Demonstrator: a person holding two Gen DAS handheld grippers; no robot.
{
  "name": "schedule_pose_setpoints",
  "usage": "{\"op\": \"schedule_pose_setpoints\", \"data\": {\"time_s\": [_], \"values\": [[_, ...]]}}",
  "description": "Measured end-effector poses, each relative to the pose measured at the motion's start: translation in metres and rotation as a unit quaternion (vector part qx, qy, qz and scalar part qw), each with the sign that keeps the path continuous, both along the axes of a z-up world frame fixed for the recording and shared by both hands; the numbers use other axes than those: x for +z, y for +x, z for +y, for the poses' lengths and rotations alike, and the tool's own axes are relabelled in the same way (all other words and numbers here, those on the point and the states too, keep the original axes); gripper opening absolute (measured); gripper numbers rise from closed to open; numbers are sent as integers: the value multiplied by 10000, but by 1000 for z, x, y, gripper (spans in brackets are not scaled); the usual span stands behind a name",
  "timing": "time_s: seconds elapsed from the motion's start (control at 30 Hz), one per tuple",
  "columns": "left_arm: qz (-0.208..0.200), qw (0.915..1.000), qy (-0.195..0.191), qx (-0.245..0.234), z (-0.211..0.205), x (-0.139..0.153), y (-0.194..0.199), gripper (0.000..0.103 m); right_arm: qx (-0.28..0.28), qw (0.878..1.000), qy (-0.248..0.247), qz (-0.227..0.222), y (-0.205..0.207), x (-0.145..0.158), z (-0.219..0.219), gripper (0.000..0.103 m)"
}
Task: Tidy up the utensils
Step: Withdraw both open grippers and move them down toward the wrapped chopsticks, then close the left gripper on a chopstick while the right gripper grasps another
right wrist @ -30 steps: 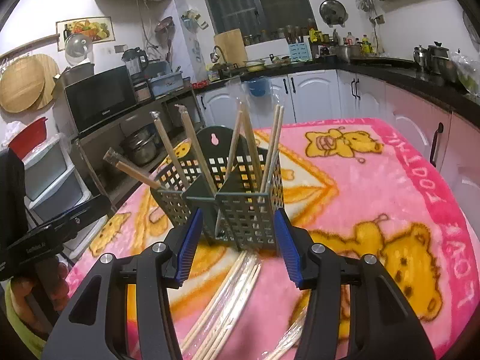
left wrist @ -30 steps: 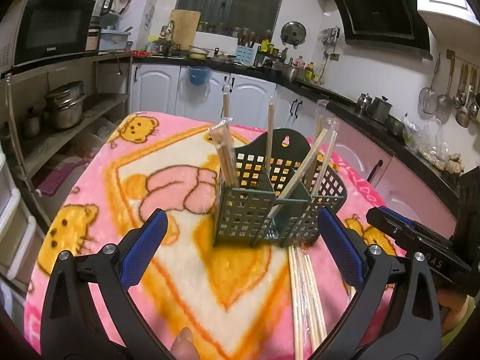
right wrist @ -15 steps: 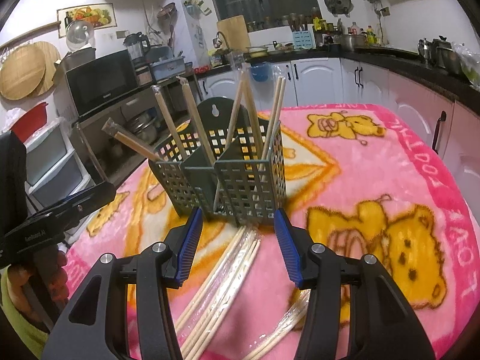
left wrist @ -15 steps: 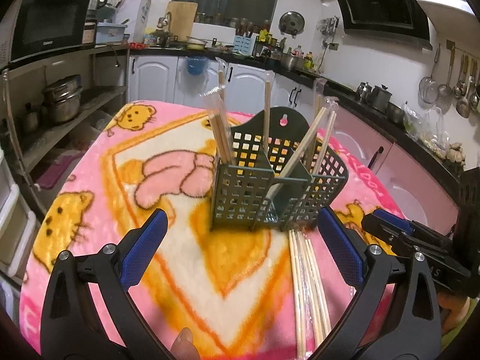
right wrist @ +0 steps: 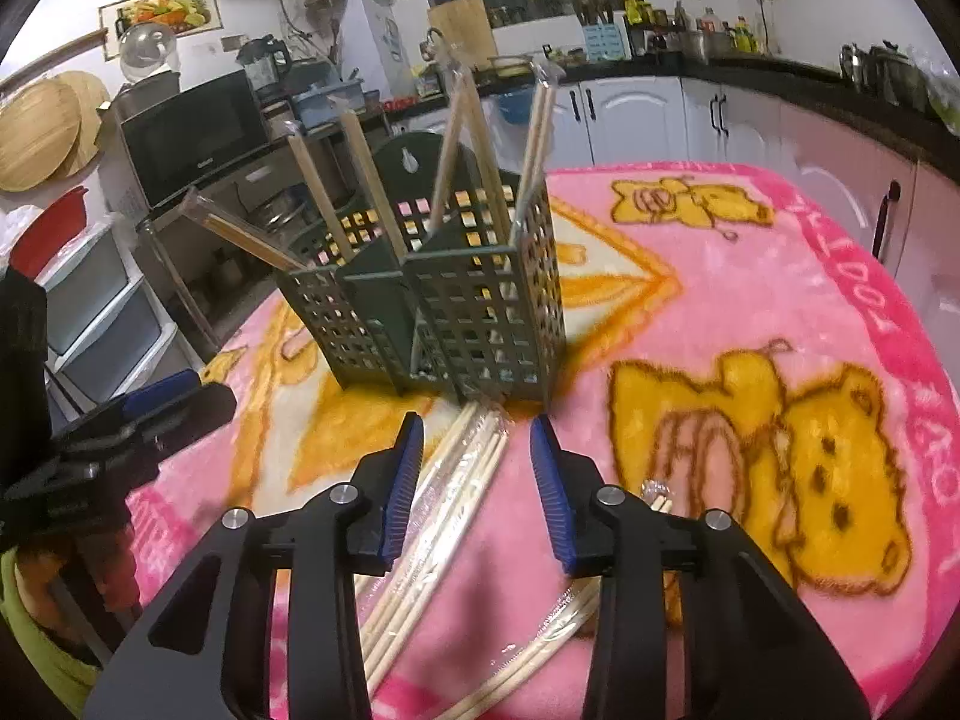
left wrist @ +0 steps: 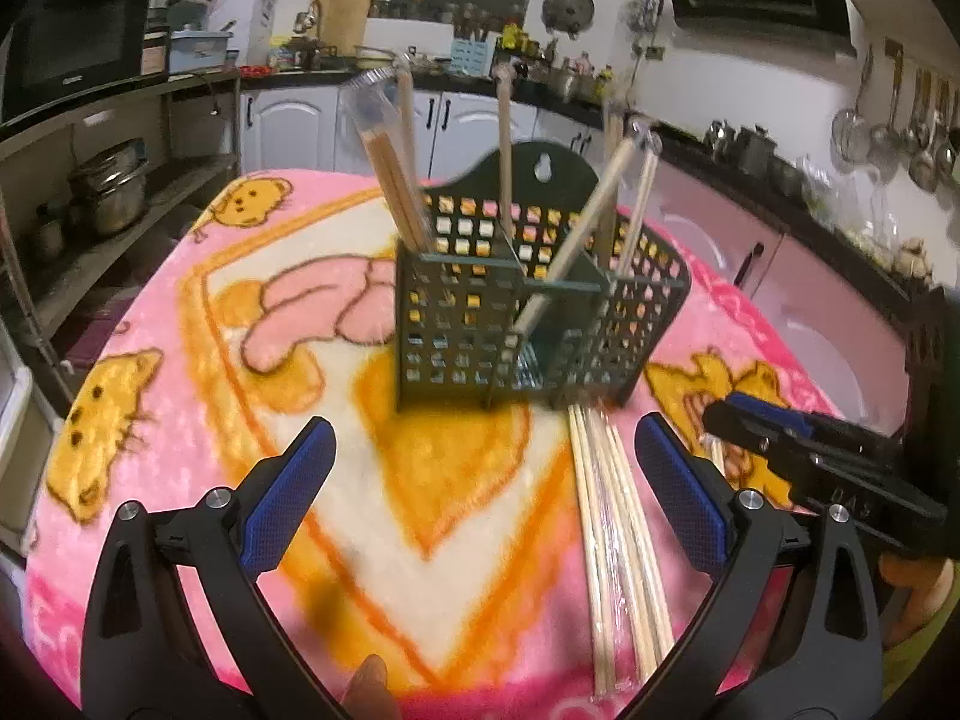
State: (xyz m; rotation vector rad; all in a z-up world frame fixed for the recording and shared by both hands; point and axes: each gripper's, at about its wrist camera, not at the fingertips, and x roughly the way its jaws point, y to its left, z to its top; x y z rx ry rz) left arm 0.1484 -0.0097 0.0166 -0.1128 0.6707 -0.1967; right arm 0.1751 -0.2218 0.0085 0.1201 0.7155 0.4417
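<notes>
A dark green lattice utensil basket (left wrist: 528, 312) (right wrist: 456, 312) stands on the pink blanket, with several wrapped chopsticks leaning in its compartments. More wrapped chopsticks (left wrist: 612, 540) (right wrist: 456, 498) lie flat in front of it. My left gripper (left wrist: 483, 480) is open wide above the blanket, left of that bundle, with nothing between its fingers. My right gripper (right wrist: 477, 480) hangs low over the bundle with its jaws closing. The chopsticks lie beneath the gap and the pads (right wrist: 405, 480) do not touch them. Each gripper also shows in the other view: the right gripper (left wrist: 810, 462) and the left gripper (right wrist: 138, 414).
Another wrapped pair of chopsticks (right wrist: 540, 648) lies near the blanket's front edge, right of the bundle. The pink cartoon blanket (left wrist: 180, 360) covers a table. Shelves with pots (left wrist: 108, 192) stand to the left, and a counter with cabinets (right wrist: 780, 120) runs behind and to the right.
Both grippers have sunk toward the blanket and come nearer the basket and the flat chopsticks. The right gripper's jaws have narrowed. The left gripper's opening is unchanged.
</notes>
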Motion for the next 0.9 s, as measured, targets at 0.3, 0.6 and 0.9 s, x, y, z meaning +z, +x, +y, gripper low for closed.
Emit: {"op": "schedule_pose_setpoints", "data": {"time_s": [0.3, 0.6, 0.9], "values": [[487, 9978, 77, -442, -24, -28, 6, 82, -24, 9993, -40, 361, 12, -16, -7, 32], [1013, 9918, 338, -706, -48, -60, 20, 69, -6, 9972, 2, 749, 28, -32, -10, 32], [1213, 9882, 535, -771, -60, -75, 33, 63, 165, 9952, -280, 926, 48, -43, 1, 32]]}}
